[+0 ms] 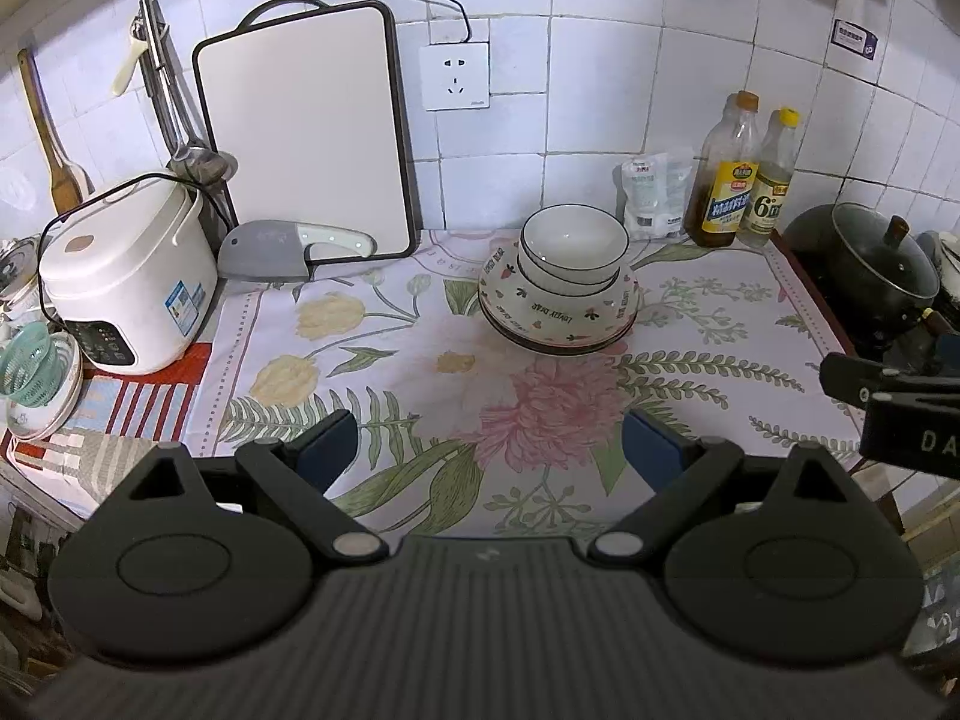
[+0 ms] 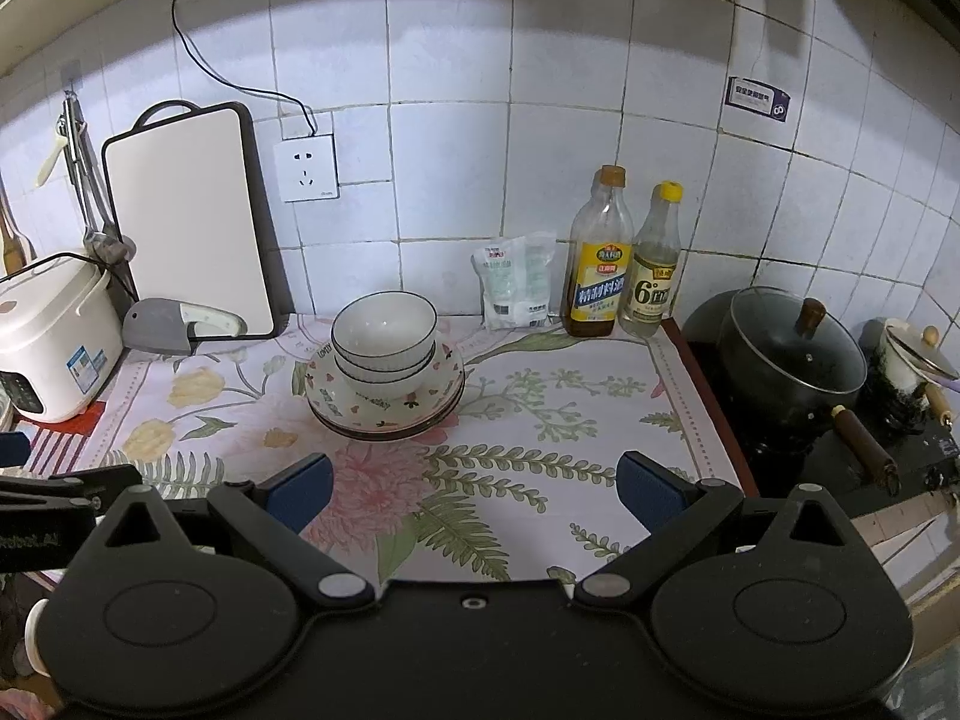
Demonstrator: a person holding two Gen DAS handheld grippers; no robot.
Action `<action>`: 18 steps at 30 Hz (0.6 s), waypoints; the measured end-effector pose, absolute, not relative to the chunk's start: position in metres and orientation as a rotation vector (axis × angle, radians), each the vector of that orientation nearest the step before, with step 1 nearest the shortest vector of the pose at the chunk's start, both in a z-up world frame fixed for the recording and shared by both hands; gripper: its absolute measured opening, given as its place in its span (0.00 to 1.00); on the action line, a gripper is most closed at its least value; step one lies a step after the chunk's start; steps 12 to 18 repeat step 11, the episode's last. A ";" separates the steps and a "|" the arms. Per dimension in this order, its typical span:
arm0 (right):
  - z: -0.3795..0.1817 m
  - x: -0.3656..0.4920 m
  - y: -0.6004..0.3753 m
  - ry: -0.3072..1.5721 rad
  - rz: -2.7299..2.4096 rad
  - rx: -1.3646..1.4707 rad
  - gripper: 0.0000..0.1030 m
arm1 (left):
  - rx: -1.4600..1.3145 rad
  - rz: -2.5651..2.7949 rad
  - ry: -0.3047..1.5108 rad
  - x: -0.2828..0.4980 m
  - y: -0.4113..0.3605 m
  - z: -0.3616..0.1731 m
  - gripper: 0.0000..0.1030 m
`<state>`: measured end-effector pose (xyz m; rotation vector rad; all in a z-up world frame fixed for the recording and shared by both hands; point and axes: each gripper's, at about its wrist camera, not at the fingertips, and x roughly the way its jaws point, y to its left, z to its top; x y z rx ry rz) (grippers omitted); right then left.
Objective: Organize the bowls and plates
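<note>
Two white bowls with dark rims (image 1: 573,252) (image 2: 384,339) sit nested on a stack of patterned plates (image 1: 558,315) (image 2: 384,405) in the middle of the flowered cloth. My left gripper (image 1: 489,444) hangs open over the cloth, well short of the stack, nothing between its blue pads. My right gripper (image 2: 474,489) is open too, empty, and stands back from the stack on its right side. The right gripper's body shows at the right edge of the left wrist view (image 1: 888,402). The left one shows at the left edge of the right wrist view (image 2: 54,504).
A white rice cooker (image 1: 129,282), a cleaver (image 1: 288,249) and a leaning cutting board (image 1: 306,138) stand at the back left. Two bottles (image 2: 624,264) and a packet (image 2: 513,282) line the wall. A black lidded pot (image 2: 792,360) sits on the stove at right.
</note>
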<state>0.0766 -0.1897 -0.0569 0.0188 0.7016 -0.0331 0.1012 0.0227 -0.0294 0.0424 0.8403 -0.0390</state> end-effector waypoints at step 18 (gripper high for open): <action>-0.059 0.077 -0.190 0.714 -0.036 0.018 0.99 | 0.028 -0.041 0.850 0.102 0.028 -0.030 0.93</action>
